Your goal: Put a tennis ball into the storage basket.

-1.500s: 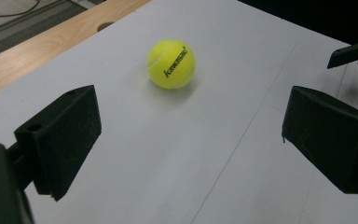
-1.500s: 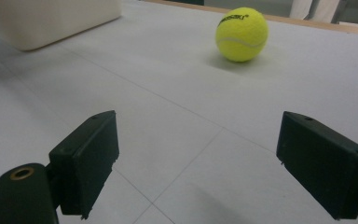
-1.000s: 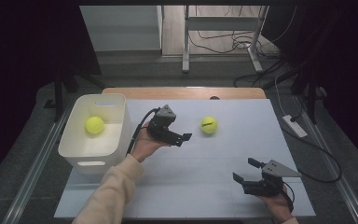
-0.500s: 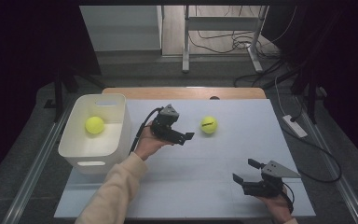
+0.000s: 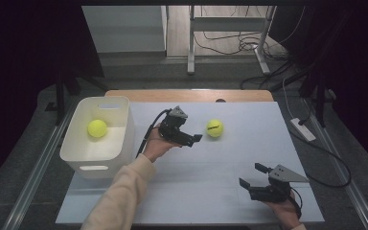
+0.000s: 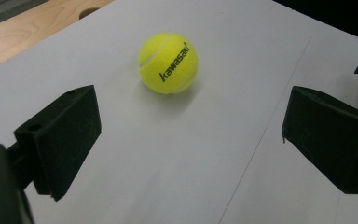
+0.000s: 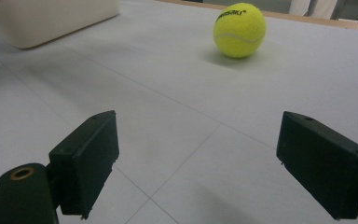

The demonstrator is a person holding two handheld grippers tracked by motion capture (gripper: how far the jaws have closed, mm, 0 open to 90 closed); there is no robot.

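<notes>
Covering table [image 5: 230, 191] — white sheet, dark room

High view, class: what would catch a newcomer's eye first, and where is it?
Two yellow tennis balls stand out: one ball lies on the white table, just ahead of the open left hand-held gripper; the other ball sits in the white tub at the left.

room: dim, dark at the sides | table [image 5: 230, 163]: lit from above | ball [image 6: 168, 63]: small soft shadow | near jaws: a bit blurry | glare: none
</notes>
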